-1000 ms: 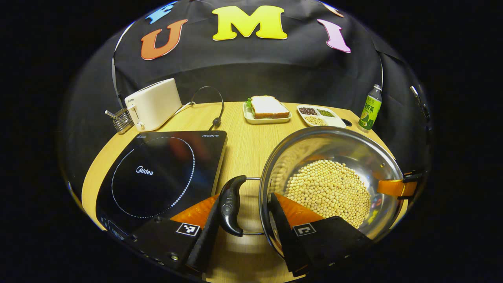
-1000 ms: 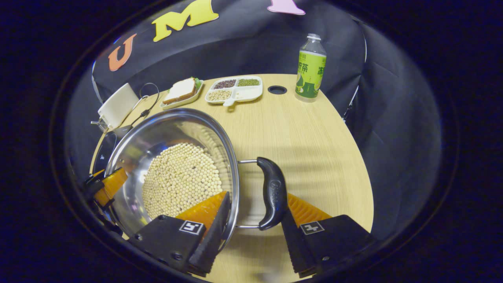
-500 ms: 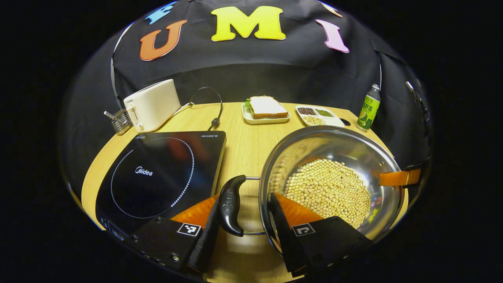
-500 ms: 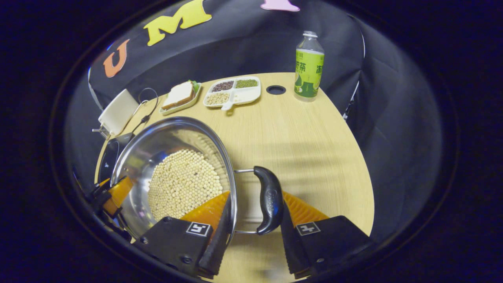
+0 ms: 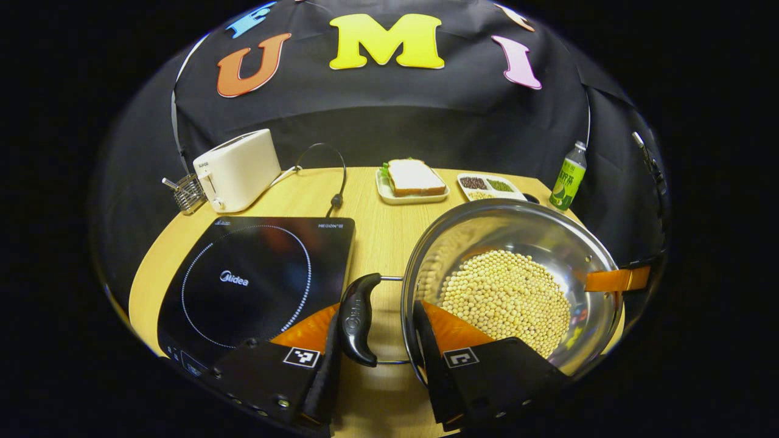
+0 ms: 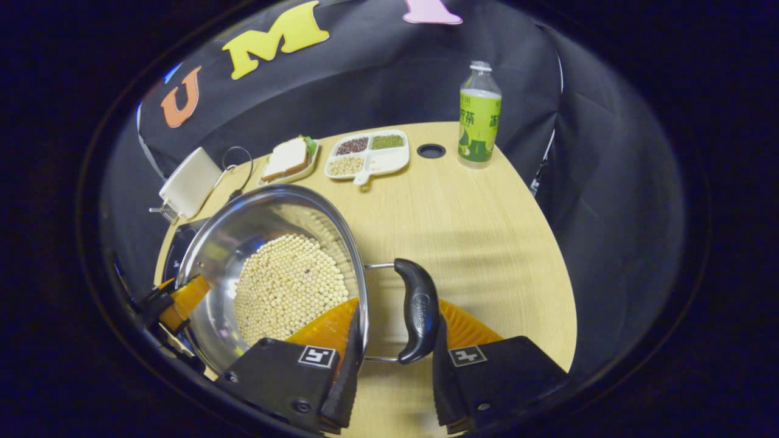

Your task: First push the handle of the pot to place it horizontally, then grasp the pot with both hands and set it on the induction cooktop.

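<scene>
A steel pot holding soybeans sits between my two grippers, right of the black induction cooktop. My left gripper is shut on the pot: one finger lies outside the black left handle, the other inside the pot wall. My right gripper is shut the same way across the black right handle and the rim. Both handles lie level. The right gripper's orange finger shows at the pot's far rim, and the left gripper's finger does so in the right gripper view.
Along the back of the wooden table stand a white toaster with a wire rack, a sandwich on a plate, a divided tray of beans and a green bottle. A black cable lies behind the cooktop.
Both grippers' fingers have closed in tighter on the handles. The pot stays fixed between them while the table behind slides down the views; its rim now covers part of the tray.
</scene>
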A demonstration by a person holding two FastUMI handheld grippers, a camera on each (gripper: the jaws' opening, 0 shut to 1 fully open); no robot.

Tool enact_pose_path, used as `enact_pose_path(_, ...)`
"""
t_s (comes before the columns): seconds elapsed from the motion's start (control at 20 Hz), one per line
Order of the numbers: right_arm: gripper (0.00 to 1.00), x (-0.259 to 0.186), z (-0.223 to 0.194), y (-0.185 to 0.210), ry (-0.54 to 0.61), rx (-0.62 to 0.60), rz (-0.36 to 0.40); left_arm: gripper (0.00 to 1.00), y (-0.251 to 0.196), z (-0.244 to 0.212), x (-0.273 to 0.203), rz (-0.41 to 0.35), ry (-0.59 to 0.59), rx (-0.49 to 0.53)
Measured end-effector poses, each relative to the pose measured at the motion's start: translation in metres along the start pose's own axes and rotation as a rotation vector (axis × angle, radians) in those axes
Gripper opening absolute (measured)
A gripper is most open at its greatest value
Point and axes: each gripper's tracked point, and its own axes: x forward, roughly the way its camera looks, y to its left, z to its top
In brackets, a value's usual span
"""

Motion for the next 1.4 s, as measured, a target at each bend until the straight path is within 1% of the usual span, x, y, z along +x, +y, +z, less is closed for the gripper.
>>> enact_pose_path(0.25,0.51,-0.023,0.017,0.039,-0.035,-0.031,0.017,0.58,0.033,0.027,-0.017,0.010,-0.041,-0.018)
enact_pose_path(0.6,0.51,-0.047,0.021,0.106,-0.053,-0.012,0.037,0.58,0.091,0.052,-0.045,0.023,-0.066,0.000)
enact_pose_path(0.8,0.51,-0.049,0.013,0.155,-0.056,-0.003,0.062,0.58,0.137,0.056,-0.059,0.047,-0.067,0.007)
enact_pose_path(1.0,0.51,-0.043,0.002,0.200,-0.045,0.005,0.078,0.59,0.180,0.054,-0.063,0.063,-0.060,0.013)
enact_pose_path(1.4,0.51,-0.022,-0.019,0.262,-0.033,0.045,0.072,0.59,0.240,0.047,-0.052,0.054,-0.033,0.047)
